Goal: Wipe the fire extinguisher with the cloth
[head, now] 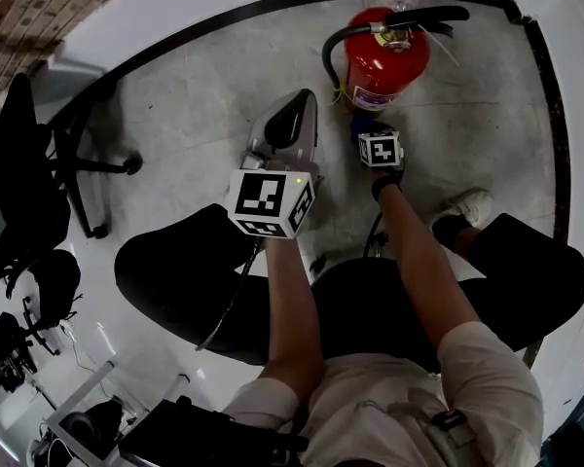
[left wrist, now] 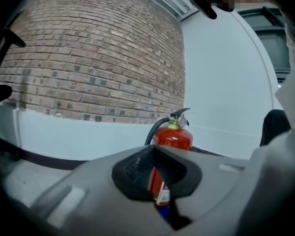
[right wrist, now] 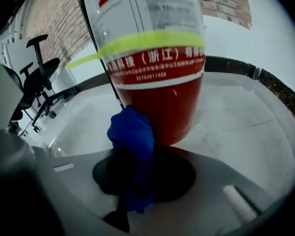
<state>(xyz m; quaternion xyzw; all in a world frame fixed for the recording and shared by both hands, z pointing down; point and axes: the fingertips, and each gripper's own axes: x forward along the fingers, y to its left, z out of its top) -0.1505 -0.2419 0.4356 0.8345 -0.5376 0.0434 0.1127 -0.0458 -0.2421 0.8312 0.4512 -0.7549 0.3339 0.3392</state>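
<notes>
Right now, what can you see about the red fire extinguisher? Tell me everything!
The fire extinguisher is a red, metal-looking cylinder standing upright on the pale floor. On top are a black handle and a black hose curving down its side. A white label and a yellow-green band wrap its body. The blue cloth, pinched in the right gripper, touches its lower side.

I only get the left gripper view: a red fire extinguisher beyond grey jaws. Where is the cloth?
Observer: The blue cloth is clamped in the right gripper, up against the lower body of the fire extinguisher.
Operator: Is my left gripper touching the extinguisher?
Observer: No. The head view shows bare floor between the left gripper and it.
Operator: Anything on the cylinder I miss?
Observer: A yellow-green band circles it.
</notes>
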